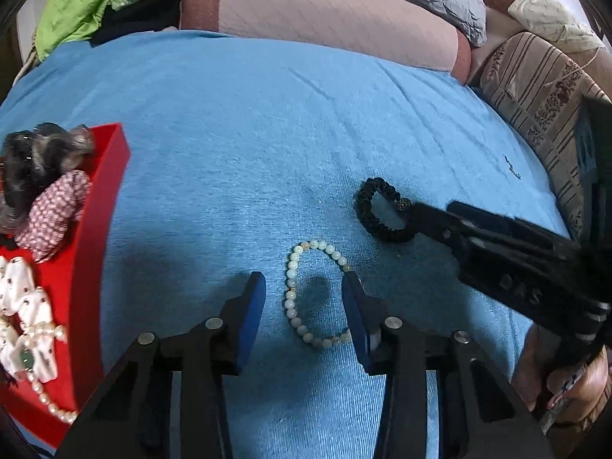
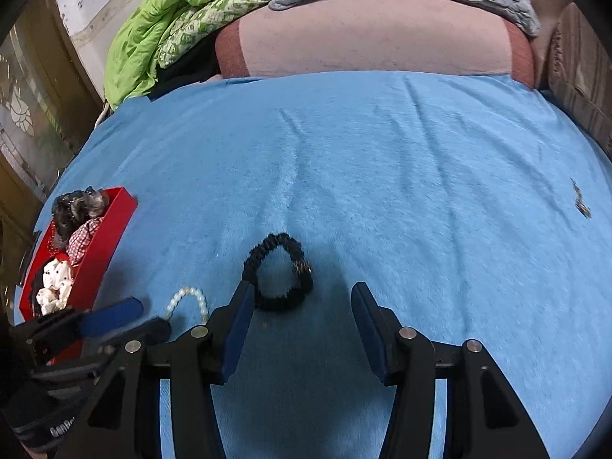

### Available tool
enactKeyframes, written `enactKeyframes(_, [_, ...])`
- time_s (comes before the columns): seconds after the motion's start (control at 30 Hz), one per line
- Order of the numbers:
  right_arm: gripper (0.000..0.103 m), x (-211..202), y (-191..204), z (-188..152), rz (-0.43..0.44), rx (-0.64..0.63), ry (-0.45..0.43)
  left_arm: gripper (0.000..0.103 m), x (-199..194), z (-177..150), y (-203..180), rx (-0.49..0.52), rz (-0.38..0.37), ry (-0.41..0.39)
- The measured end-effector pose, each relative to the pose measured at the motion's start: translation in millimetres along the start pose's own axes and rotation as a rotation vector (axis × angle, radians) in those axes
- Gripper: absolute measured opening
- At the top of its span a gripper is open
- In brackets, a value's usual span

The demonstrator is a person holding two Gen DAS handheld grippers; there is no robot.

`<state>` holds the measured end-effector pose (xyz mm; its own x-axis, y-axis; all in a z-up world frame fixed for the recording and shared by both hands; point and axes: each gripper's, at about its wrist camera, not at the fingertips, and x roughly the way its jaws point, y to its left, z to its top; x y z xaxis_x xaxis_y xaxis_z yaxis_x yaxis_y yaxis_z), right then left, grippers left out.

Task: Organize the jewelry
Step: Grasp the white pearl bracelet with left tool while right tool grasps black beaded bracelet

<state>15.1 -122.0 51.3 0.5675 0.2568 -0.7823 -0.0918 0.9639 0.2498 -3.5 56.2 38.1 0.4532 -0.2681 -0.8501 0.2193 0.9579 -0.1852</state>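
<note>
A pale bead bracelet (image 1: 306, 298) lies flat on the blue blanket (image 1: 267, 134). My left gripper (image 1: 304, 287) is open, its two blue-padded fingers standing either side of the bracelet, the right pad touching its beads. A black braided bracelet (image 2: 279, 273) lies just ahead of my open right gripper (image 2: 302, 298), close to the left finger; it also shows in the left wrist view (image 1: 382, 214). The bead bracelet (image 2: 187, 300) and the left gripper's fingers (image 2: 114, 317) show at lower left of the right wrist view.
A red tray (image 1: 103, 206) at the left holds hair scrunchies (image 1: 49, 191), a white bow piece and a pearl string (image 1: 49, 401); it also shows in the right wrist view (image 2: 103, 244). Pillows and green bedding (image 2: 183, 11) lie beyond the blanket.
</note>
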Motion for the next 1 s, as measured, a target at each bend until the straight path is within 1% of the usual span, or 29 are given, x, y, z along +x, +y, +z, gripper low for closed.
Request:
enactKeyframes(0.07, [0.057, 8.4, 0.1, 4.4, -0.007, -0.009, 0.007, 0.04, 4.7, -1.4, -0.5, 0.003, -0.005, 0.006])
enactKeyframes(0.33, [0.057, 35.5, 3.9, 13.2, -0.035, -0.066, 0.034, 0.04, 10.8, -1.7, 1.3, -0.002, -0.018, -0.012])
enactKeyframes(0.6, [0.055, 47.0, 9.3, 17.1, -0.075, -0.121, 0.021, 0.04, 13.8, -4.9, -5.6, 0.028, 0.025, -0.048])
enactKeyframes(0.63, [0.054, 47.8, 10.0, 16.8, -0.08, -0.127, 0.015, 0.039, 13.9, -5.2, -5.7, 0.03, 0.03, -0.051])
enactKeyframes(0.7, [0.047, 48.3, 10.4, 16.6, -0.087, -0.13, 0.006, 0.025, 14.1, -5.1, -7.2, 0.034, 0.063, -0.059])
enactKeyframes(0.73, [0.037, 48.7, 11.3, 17.0, -0.09, -0.13, 0.003, 0.02, 13.9, -5.0, -6.3, 0.032, 0.073, -0.063])
enactKeyframes(0.77, [0.025, 48.5, 11.8, 17.3, -0.091, -0.131, -0.001, 0.009, 13.5, -4.3, -4.1, 0.022, 0.067, -0.063])
enactKeyframes(0.8, [0.022, 48.1, 12.1, 17.6, -0.092, -0.132, -0.004, 0.005, 13.0, -3.5, -1.5, 0.011, 0.054, -0.06])
enactKeyframes(0.83, [0.015, 47.5, 12.5, 17.8, -0.095, -0.132, -0.007, 0.005, 12.1, -2.4, 1.3, -0.003, 0.039, -0.056])
enactKeyframes(0.87, [0.012, 46.5, 12.7, 17.5, -0.095, -0.13, -0.009, 0.005, 10.3, -1.2, 4.4, -0.018, 0.021, -0.051])
enactKeyframes(0.93, [0.012, 43.7, 11.7, 19.1, -0.088, -0.112, -0.012, 0.005, 5.0, -0.3, 7.9, -0.037, 0.003, -0.054])
enactKeyframes(1.0, [0.012, 37.8, 8.0, 19.7, -0.068, -0.079, -0.016, 0.005, 1.0, -0.2, 8.0, -0.042, 0.0, -0.063])
